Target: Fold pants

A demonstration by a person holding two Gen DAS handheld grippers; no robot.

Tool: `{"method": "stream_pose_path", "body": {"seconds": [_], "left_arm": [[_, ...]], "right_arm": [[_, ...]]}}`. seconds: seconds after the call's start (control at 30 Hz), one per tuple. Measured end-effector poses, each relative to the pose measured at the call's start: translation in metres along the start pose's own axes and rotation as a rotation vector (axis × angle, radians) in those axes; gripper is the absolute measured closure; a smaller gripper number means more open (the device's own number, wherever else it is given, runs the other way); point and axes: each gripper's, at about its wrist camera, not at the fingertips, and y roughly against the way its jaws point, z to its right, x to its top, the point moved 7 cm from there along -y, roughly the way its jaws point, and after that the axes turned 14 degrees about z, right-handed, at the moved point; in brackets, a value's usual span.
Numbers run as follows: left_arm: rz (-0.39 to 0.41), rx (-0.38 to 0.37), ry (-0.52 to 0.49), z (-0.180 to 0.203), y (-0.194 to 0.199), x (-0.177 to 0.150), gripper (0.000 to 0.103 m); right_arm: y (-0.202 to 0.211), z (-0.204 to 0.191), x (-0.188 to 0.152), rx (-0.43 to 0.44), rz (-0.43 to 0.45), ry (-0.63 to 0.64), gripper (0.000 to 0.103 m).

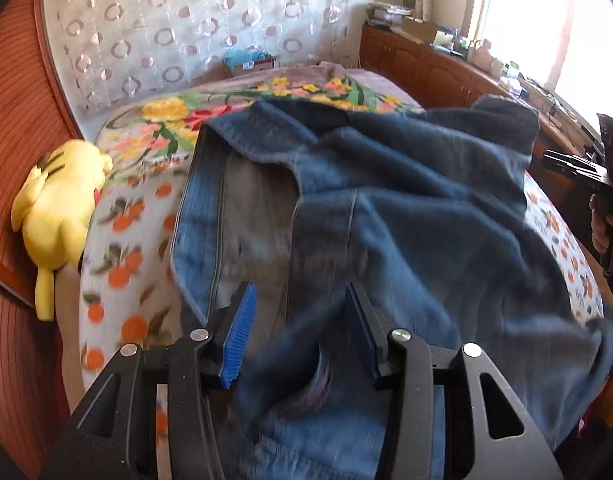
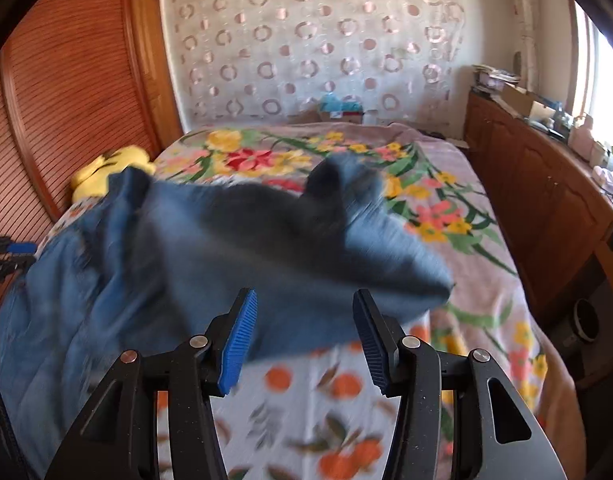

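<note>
Blue denim pants [image 1: 406, 216] lie crumpled on a bed, with the waistband and grey inner lining showing at the left. My left gripper [image 1: 300, 300] is open, its blue pads apart just above the denim, holding nothing. In the right wrist view the pants [image 2: 226, 248] are blurred and bunched, one part raised above the bed. My right gripper [image 2: 304, 304] is open and empty in front of the near edge of the denim. The right gripper also shows at the right edge of the left wrist view [image 1: 586, 168].
The bed has an orange-print sheet [image 2: 306, 400] and a floral blanket [image 2: 446, 184]. A yellow plush toy [image 1: 62, 204] lies at the bed's left side by the wooden wardrobe [image 2: 66, 80]. Wooden cabinets [image 2: 538, 200] with clutter stand at the right under a bright window.
</note>
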Motion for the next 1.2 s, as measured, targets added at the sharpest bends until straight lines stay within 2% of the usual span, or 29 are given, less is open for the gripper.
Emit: {"method": "stream_pose_path", "body": {"seconds": [0.2, 0.23, 0.33, 0.43, 0.53, 0.7, 0.83, 0.9, 1.03, 1.1, 1.2], "left_arm": [[-0.026, 0.001, 0.006, -0.003, 0.008, -0.027, 0.057], [-0.031, 0.014, 0.004, -0.004, 0.009, -0.030, 0.067], [-0.016, 0.016, 0.021, -0.003, 0.017, -0.034, 0.084], [0.038, 0.032, -0.004, 0.004, 0.038, -0.033, 0.091], [0.117, 0.055, 0.013, 0.010, 0.073, -0.027, 0.093], [0.230, 0.104, 0.061, 0.004, 0.142, -0.031, 0.094], [0.231, 0.172, 0.086, -0.012, 0.180, -0.061, 0.094], [0.207, 0.185, 0.103, -0.019, 0.184, -0.078, 0.094], [0.125, 0.220, 0.107, -0.028, 0.173, -0.108, 0.087], [0.134, 0.239, 0.110, -0.031, 0.174, -0.107, 0.085], [0.188, 0.224, 0.143, -0.036, 0.180, -0.093, 0.069]], "right_arm": [[0.020, -0.012, -0.019, 0.040, -0.021, -0.013, 0.050], [0.022, -0.012, -0.022, 0.039, -0.023, -0.015, 0.050], [0.025, -0.011, -0.034, 0.038, -0.045, -0.031, 0.050], [0.032, -0.011, -0.043, 0.046, -0.056, -0.040, 0.050], [0.036, -0.007, -0.050, 0.025, -0.072, -0.021, 0.050], [0.042, 0.004, -0.057, -0.003, -0.083, -0.034, 0.050], [0.051, 0.007, -0.058, -0.011, -0.069, -0.040, 0.050], [0.053, 0.004, -0.061, -0.010, -0.074, -0.033, 0.050], [0.052, 0.001, -0.072, -0.008, -0.097, -0.016, 0.050], [0.054, 0.001, -0.070, -0.002, -0.096, -0.011, 0.050], [0.054, -0.005, -0.074, -0.007, -0.090, -0.004, 0.050]]}}
